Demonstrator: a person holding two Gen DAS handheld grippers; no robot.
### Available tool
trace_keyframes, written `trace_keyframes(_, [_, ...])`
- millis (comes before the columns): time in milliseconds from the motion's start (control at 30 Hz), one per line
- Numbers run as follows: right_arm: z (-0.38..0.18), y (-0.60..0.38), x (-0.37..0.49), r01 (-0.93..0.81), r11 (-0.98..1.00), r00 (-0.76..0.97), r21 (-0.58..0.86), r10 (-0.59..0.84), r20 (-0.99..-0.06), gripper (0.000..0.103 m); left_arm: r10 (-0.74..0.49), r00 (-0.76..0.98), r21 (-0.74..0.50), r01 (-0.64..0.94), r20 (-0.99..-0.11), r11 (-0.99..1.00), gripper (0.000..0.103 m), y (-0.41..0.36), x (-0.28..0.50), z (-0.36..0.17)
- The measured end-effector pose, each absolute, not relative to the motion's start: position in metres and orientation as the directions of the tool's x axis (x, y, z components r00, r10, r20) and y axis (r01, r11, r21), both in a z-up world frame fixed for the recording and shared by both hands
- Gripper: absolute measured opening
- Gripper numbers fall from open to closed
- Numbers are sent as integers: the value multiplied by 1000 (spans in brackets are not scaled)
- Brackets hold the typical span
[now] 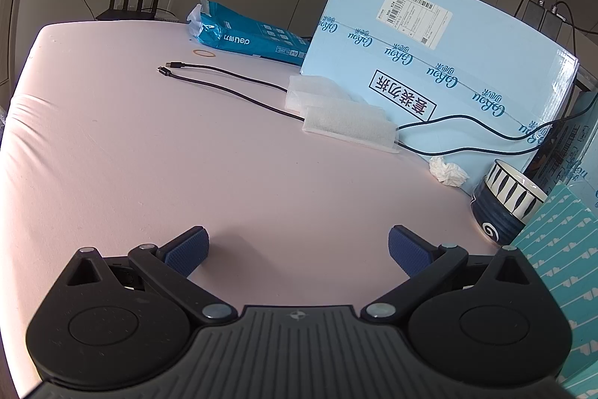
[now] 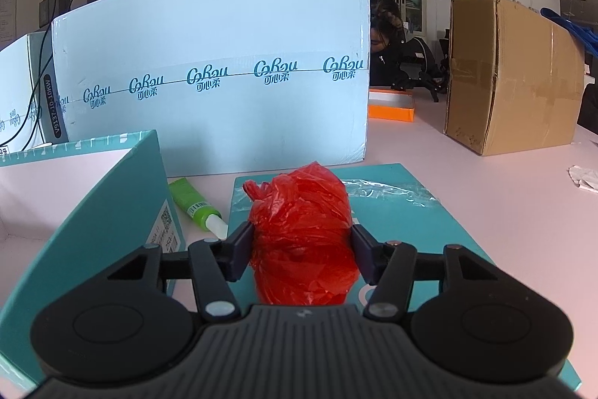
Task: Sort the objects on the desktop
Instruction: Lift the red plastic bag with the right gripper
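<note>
Right hand-held gripper has both pads squeezing the crumpled red plastic bag; keep the pinch gentle, lift straight up. Left hand-held gripper gapes empty.

Pink table with, ahead of the left fingers, two black cables, white foam pads, a rubber band, a blue paper pack and a pale-blue carton; right of them, crumpled tissue and a patterned bowl. Ahead-left of the right fingers, a green tube; below them, a teal lid; far right, a cardboard box.
</note>
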State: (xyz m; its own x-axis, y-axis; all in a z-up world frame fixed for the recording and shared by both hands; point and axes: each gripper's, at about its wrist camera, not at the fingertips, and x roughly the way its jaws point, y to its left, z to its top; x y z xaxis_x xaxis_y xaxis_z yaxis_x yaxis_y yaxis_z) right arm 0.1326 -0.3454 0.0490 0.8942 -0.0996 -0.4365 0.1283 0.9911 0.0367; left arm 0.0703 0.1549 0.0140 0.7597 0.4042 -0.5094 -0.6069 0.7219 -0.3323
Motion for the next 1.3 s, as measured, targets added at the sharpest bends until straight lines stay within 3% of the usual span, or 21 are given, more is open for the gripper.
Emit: trace_keyframes(1300, [76,-352,77,73,993,939,94,-36,-342,59,410,752,-321,-613,-516,721,103,154,72,14])
